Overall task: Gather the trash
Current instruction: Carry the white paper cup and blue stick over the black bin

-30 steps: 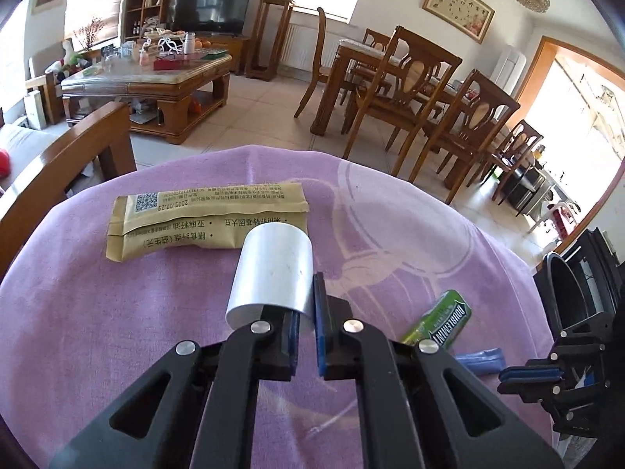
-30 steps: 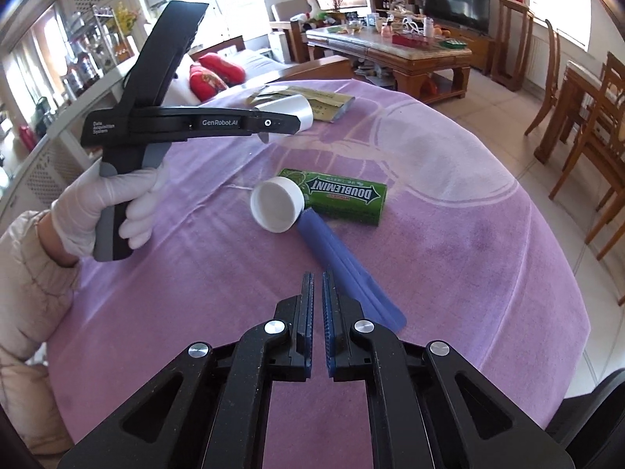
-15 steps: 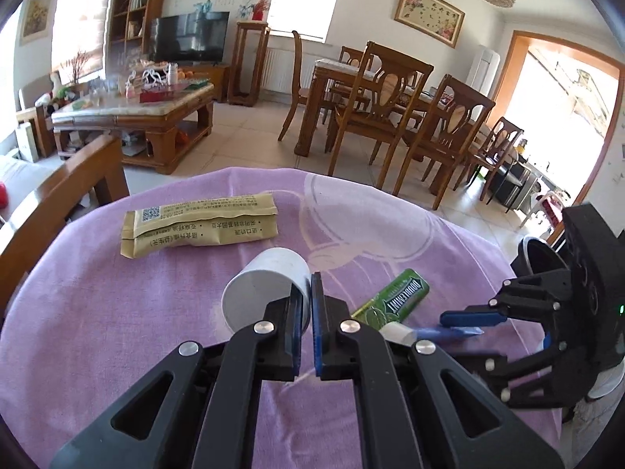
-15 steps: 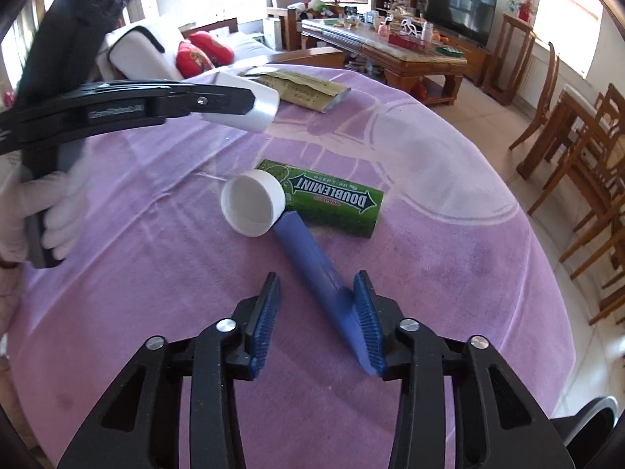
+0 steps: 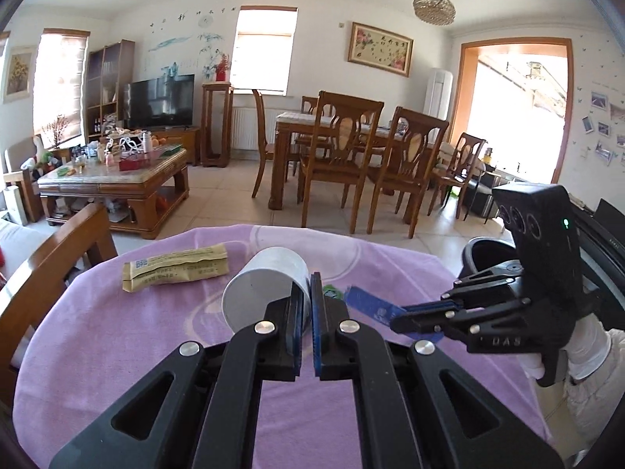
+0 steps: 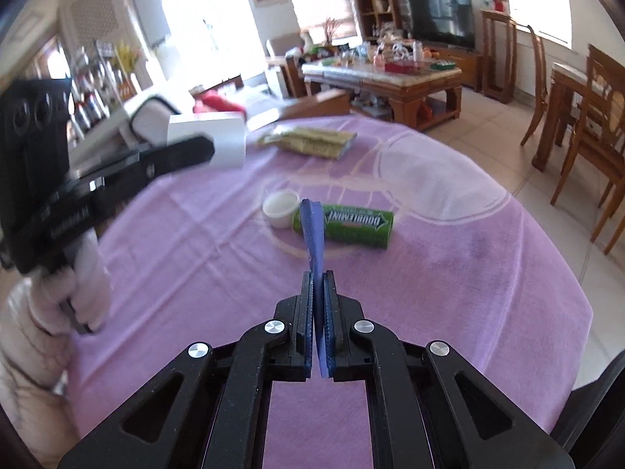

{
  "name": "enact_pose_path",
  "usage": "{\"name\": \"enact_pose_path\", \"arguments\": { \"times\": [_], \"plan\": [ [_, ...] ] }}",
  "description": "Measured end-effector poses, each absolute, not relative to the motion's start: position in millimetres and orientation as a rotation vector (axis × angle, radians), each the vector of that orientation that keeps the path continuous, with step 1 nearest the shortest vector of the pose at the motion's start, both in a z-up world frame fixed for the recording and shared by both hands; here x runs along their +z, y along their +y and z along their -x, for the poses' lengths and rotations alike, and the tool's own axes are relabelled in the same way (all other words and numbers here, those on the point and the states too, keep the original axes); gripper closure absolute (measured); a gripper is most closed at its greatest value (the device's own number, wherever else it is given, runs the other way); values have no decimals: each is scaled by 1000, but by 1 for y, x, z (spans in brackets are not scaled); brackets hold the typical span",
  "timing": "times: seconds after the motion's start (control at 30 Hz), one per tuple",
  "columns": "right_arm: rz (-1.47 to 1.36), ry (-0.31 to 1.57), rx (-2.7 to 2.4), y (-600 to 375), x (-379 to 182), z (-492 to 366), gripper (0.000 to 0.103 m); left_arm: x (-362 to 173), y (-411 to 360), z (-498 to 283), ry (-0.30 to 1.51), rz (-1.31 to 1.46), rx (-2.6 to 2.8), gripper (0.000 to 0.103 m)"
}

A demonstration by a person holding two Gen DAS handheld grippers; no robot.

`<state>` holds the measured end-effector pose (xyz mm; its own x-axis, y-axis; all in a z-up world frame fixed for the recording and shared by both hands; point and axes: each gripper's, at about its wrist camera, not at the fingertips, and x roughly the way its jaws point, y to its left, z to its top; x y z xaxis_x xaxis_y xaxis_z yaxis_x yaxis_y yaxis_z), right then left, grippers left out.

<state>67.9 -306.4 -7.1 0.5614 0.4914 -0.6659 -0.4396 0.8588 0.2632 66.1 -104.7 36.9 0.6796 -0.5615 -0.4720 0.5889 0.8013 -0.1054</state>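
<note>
Purple-clothed table [image 6: 449,293], living room behind: right claw [image 6: 318,351] is clamping a blue wrapper [image 6: 312,230] pointing straight ahead; left claw [image 5: 306,336] is pinching a white cup [image 5: 265,289]; bin [image 5: 484,252] is lying nearer the right claw.

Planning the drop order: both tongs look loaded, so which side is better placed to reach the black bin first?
Right, probably. The right tongs, shut on the blue wrapper, sit beside the black bin. The left tongs hold the white cup nearer the table's middle.
</note>
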Motion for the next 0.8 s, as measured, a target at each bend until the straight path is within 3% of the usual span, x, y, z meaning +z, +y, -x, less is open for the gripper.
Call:
{"name": "enact_pose_path", "arguments": {
  "times": [0.37, 0.8],
  "plan": [
    [-204, 619, 452, -374, 30, -8, 97, 51, -133, -46, 503, -7, -718, 98],
    [-288, 547, 264, -483, 35, 61, 97, 59, -246, -15, 498, -69, -916, 98]
  ]
}}
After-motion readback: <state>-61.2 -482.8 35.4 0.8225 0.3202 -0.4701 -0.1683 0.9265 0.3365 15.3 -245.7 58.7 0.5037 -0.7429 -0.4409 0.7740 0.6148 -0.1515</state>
